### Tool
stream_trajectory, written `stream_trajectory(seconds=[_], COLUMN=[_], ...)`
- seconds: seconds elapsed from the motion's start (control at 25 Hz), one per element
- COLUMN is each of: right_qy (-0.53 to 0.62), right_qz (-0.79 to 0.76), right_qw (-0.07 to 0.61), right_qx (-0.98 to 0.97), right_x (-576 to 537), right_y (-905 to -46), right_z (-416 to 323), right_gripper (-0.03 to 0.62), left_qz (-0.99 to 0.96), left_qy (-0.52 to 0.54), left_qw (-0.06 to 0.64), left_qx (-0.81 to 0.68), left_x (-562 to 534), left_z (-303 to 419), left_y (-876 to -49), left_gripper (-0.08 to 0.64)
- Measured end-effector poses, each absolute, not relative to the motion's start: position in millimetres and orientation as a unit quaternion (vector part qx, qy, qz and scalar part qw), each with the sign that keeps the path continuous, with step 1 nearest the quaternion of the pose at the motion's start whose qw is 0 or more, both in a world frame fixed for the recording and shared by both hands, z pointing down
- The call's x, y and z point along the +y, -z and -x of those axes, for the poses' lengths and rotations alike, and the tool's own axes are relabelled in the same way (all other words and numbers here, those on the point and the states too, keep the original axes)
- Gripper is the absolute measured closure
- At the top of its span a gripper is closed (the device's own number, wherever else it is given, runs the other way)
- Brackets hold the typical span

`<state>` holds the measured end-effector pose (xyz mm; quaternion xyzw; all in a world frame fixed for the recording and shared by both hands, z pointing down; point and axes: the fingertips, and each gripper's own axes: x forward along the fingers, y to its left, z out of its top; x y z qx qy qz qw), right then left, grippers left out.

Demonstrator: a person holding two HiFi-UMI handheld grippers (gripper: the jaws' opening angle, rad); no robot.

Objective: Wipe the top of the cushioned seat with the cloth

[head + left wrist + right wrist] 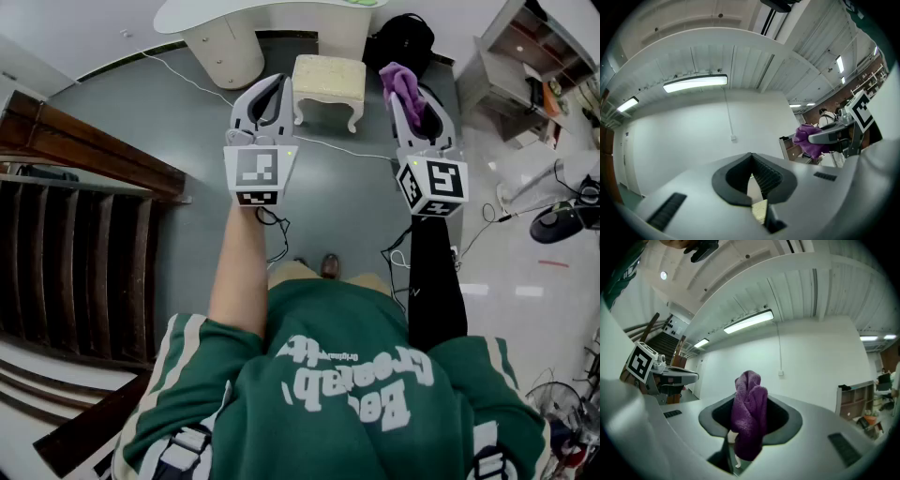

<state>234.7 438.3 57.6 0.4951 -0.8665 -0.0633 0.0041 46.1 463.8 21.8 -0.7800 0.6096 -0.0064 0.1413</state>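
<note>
The cushioned seat [328, 79] is a cream stool with curved white legs, standing on the grey floor ahead of me. Both grippers are held up in the air, short of it. My right gripper [410, 101] is shut on a purple cloth [398, 80], which bunches up above the jaws and hangs down between them in the right gripper view [749, 416]. My left gripper [277, 86] is level with it on the left, jaws together and empty [751, 158]. A sliver of the seat [760, 211] shows below those jaws.
A white desk [244, 13] with a rounded pedestal [227, 49] stands behind the stool. A black bag [405, 39] sits right of it. Wooden stairs with a rail [89, 150] run along the left. Shelving [514, 52], a fan [565, 221] and floor cables [356, 150] are on the right.
</note>
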Motion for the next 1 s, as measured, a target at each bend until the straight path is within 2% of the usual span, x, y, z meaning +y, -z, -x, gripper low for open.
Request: stream_trajectory(seconds=[1.0], right_qy=[0.051], right_qz=[-0.484], right_qw=[-0.005], right_qx=[-0.874], right_x=[425.4], right_y=[-64.5], right_z=[-227.9], right_gripper=[0.446], left_qz=[0.776], left_qy=[0.017], left_qw=[0.112], left_qx=[0.621], left_x=[453.6], left_z=[-35.6], left_y=[-33.4], left_gripper=[0.545])
